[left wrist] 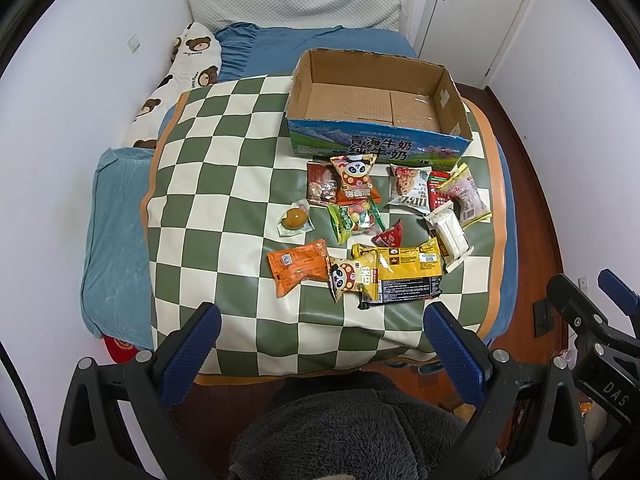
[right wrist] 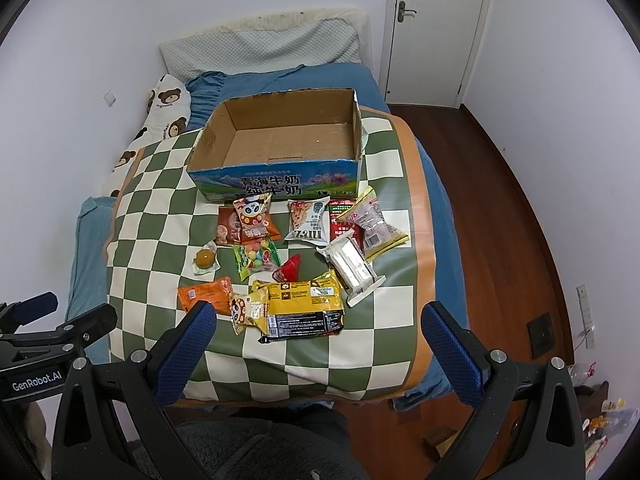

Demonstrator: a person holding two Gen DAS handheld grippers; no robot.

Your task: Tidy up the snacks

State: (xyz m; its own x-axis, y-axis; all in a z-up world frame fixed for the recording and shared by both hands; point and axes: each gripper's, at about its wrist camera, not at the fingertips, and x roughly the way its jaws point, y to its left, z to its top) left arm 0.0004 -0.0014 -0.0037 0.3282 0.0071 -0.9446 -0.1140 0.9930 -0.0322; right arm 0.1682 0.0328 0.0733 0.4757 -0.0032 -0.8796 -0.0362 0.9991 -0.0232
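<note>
Snacks (left wrist: pixel 372 228) sit piled at 6 o'clock of the empty box (left wrist: pixel 376 108), both grippers (left wrist: pixel 320 344) (right wrist: pixel 320 340) hanging wide open holding nothing, so overlapping slippery packets could easily get grabbed two together.

The mat (left wrist: pixel 224 184) carries a green-and-cream checker pattern with an orange border, laid over a blue bedsheet (left wrist: pixel 312 42) beside a white pillow (left wrist: pixel 188 64) printed with brown bears. The cardboard box (right wrist: pixel 280 180) is plain brown inside, with a blue landscape print and dark lettering on its front wall. The snack packets include one orange (left wrist: pixel 298 266), one yellow and black (left wrist: pixel 408 276), one small red (left wrist: pixel 390 236), and one green with multicoloured balls (left wrist: pixel 354 218); the gripper pads (left wrist: pixel 190 354) are blue on black frames.
</note>
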